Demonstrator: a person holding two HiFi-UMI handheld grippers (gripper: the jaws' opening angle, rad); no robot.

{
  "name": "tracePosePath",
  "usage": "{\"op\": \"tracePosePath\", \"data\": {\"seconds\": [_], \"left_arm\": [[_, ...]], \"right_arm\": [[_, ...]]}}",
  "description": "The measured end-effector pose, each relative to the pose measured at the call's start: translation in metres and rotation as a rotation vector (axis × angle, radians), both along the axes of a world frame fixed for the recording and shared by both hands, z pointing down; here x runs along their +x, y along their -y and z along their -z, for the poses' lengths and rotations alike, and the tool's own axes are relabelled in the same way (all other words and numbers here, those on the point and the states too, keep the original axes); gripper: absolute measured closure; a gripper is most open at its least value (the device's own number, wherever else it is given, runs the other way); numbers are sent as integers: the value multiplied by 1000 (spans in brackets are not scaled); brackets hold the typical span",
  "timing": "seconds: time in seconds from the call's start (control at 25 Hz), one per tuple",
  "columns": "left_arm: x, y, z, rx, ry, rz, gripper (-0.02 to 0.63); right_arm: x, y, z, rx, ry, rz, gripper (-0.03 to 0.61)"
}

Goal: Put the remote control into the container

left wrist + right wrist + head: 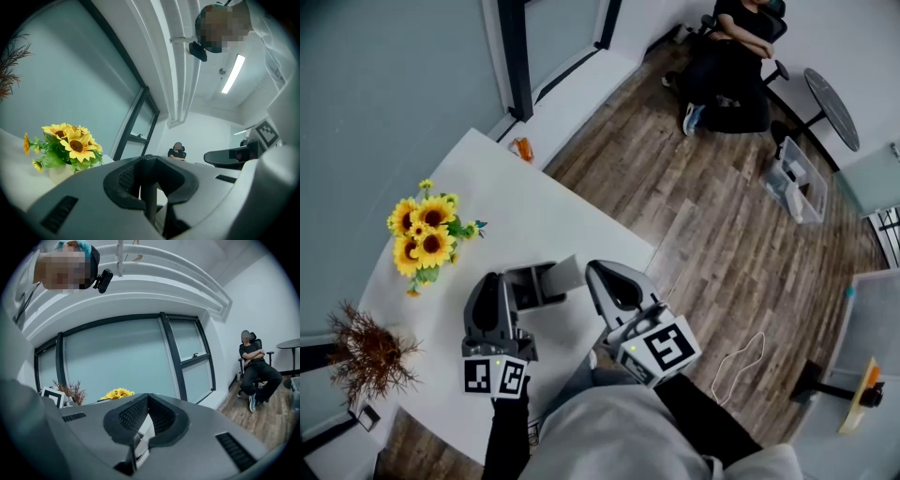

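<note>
My left tongs (490, 283) and right tongs (600, 274) hang over the white table (516, 202), jaws pressed together. Sunflowers (426, 234) stand at ten o'clock.

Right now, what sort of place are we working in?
Probably an office or meeting room: a glass wall with dark frames, a person sitting in a wheeled office chair on the wood floor, and a white table with sunflowers.

Two grippers: left gripper (487, 279), right gripper (598, 272); one sunflower bunch (427, 234), one dried plant (367, 354), one person (727, 75).
</note>
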State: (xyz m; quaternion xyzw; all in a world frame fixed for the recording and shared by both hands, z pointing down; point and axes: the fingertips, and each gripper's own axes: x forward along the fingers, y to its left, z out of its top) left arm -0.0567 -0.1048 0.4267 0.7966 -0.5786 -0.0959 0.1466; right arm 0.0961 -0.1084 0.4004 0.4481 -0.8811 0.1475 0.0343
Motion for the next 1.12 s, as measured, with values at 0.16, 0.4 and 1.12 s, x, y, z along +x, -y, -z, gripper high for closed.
{"op": "tracePosePath", "data": {"seconds": [0.16, 0.4, 1.12], "left_arm": [[1, -1, -3, -8, 8, -5, 545], [4, -3, -7, -12, 57, -22, 545], [9, -9, -22, -42, 115, -38, 545]], "right_arm": [[-1, 0, -1, -3, -6, 6, 574], [-2, 1, -2, -3, -6, 9, 574], [-5, 0, -3, -7, -1, 16, 574]]}}
